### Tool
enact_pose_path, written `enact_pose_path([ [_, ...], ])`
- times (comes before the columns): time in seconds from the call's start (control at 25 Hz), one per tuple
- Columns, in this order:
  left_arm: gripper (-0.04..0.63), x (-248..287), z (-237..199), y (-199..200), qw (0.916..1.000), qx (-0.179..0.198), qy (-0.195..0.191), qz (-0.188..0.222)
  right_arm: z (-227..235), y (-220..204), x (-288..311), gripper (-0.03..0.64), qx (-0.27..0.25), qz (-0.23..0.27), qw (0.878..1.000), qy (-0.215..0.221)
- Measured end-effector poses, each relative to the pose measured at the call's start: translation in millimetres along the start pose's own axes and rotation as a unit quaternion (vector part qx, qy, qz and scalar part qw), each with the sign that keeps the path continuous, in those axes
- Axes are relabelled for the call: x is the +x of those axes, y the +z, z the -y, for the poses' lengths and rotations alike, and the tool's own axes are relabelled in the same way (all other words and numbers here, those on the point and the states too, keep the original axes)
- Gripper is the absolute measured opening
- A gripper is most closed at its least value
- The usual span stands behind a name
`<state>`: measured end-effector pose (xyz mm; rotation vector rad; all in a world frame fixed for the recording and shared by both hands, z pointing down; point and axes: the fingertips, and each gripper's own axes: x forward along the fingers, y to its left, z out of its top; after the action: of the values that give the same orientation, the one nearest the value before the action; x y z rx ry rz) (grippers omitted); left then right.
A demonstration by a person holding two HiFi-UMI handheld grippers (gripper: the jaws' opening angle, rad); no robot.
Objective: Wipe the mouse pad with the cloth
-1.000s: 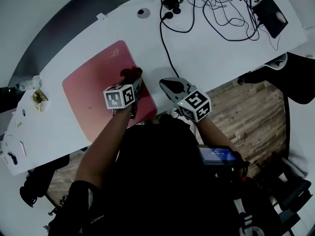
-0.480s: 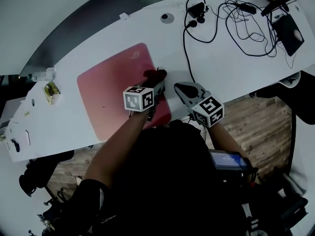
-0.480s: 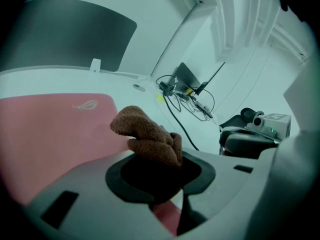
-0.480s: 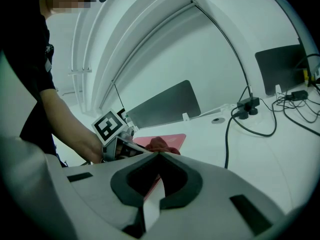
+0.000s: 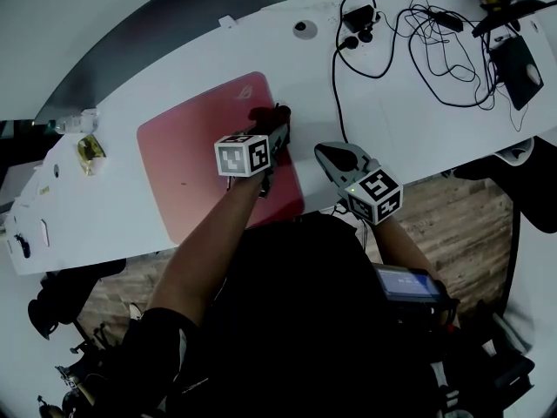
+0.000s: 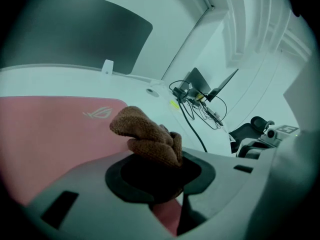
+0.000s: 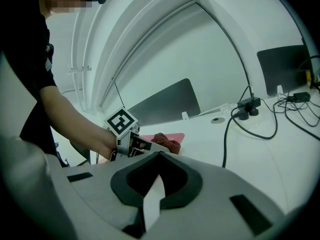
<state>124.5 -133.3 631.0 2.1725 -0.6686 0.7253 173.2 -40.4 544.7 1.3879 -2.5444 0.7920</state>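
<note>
Cloth [image 6: 147,136], brown and bunched into a wad, is clamped in the jaws of my left gripper [image 5: 278,127] and pressed down on the pink mouse pad [image 5: 200,159]. It sits at the pad's right edge, not far from the logo [image 6: 97,113] printed in the far corner. From my end the pad lies flat on the white desk [image 5: 418,120], towards its near edge. My right gripper [image 5: 335,157] is just off the pad's right side, over bare desk, with its jaws pinched to a thin slit and nothing in them. A black cable [image 5: 335,85] runs across the desk beside it, and a tangle of wires [image 5: 439,55] lies further right.
</note>
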Motion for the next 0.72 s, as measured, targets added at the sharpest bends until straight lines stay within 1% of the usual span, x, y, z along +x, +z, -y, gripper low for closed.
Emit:
enact_pose_path([
  [0.28,0.127,-11.8,-24.0,-2.7,0.9990,-0.014,0.041,-0.008,-7.9,2.5,5.1,0.025,-0.004,0.000,1.000,0.015],
  [0.48,0.127,-29.4,-42.3,-8.5,0.9979,-0.017,0.061,-0.010,-14.8,1.7,8.2,0.025,-0.008,-0.007,1.000,0.025],
  [0.72,0.127,-54.7,-69.6,-14.9,0.9945,-0.025,0.102,-0.008,-27.4,0.2,13.8,0.025,-0.009,-0.016,0.999,0.039],
])
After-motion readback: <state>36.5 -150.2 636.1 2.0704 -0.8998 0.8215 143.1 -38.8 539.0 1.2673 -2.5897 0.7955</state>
